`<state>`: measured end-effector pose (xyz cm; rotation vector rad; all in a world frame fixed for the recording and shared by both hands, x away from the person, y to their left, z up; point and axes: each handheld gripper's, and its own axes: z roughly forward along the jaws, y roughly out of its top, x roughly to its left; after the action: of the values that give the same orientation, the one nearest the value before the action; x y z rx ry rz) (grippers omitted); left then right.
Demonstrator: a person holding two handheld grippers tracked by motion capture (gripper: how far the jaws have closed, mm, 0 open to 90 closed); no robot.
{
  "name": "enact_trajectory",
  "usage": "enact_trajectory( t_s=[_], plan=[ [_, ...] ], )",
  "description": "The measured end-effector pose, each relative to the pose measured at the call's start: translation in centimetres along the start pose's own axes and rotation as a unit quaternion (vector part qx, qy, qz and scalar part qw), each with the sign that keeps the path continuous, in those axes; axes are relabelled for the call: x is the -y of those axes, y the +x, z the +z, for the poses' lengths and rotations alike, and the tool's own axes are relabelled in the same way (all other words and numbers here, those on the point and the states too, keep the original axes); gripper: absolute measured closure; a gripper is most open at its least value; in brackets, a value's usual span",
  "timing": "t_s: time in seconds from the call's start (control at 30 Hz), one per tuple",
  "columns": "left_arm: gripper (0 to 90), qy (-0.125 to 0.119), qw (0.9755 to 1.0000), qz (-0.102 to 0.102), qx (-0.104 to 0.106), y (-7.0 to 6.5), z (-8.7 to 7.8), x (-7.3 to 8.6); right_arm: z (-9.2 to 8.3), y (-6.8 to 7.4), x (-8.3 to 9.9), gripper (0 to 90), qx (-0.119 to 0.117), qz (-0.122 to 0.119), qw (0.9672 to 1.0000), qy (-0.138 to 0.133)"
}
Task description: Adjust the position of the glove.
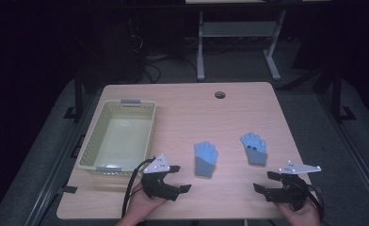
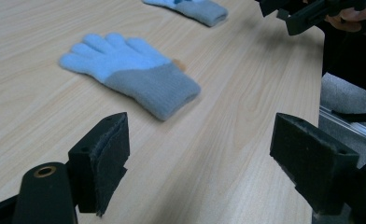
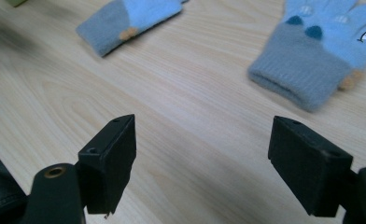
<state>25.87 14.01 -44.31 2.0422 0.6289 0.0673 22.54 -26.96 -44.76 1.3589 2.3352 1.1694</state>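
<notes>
Your left gripper (image 1: 177, 178) stands wide open, its fingers (image 2: 104, 161) empty, the plain glove (image 2: 130, 74) lying just ahead. Your right gripper (image 1: 266, 181) is open too, the patterned glove (image 3: 321, 51) beyond its right finger.

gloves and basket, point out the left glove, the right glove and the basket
left glove (image 1: 205, 159), high view, on its grey cuff
right glove (image 1: 254, 147), high view, on its palm
basket (image 1: 91, 141), high view, on its left wall

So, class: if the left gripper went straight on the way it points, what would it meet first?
Probably the near glove, cuff first; the left gripper is open, bare table between. Depth is uncertain.
</notes>
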Motion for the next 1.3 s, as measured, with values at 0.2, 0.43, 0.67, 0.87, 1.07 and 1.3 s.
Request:
enact_trajectory(
  t_s=[0.2,0.43,0.67,0.87,1.07,1.3],
  plan=[
    [19.4,0.010,0.9999,0.009,0.010,-0.4,0.6,0.0,0.2,-0.1,0.0,21.4,0.003,0.006,1.0000,0.001],
    [19.5,0.011,0.9997,0.015,0.015,-0.7,0.8,0.0,0.2,0.3,-0.3,20.1,0.007,-0.003,1.0000,-0.004],
    [19.5,0.009,0.9998,0.013,0.014,-0.5,0.7,0.0,0.8,0.5,-0.9,19.0,0.004,-0.011,0.9999,0.000],
    [19.6,0.007,0.9998,0.010,0.013,-0.6,0.5,0.1,1.4,0.6,-2.1,19.6,0.001,-0.026,0.9996,0.003],
    [20.1,-0.002,0.9999,0.008,0.008,-0.5,0.0,-0.1,1.7,0.5,-3.4,20.2,0.005,-0.039,0.9992,0.013],
    [20.1,0.002,0.9999,0.008,0.007,-0.5,0.2,-0.1,2.5,0.1,-4.6,20.6,-0.006,-0.031,0.9992,0.026]
  ],
)
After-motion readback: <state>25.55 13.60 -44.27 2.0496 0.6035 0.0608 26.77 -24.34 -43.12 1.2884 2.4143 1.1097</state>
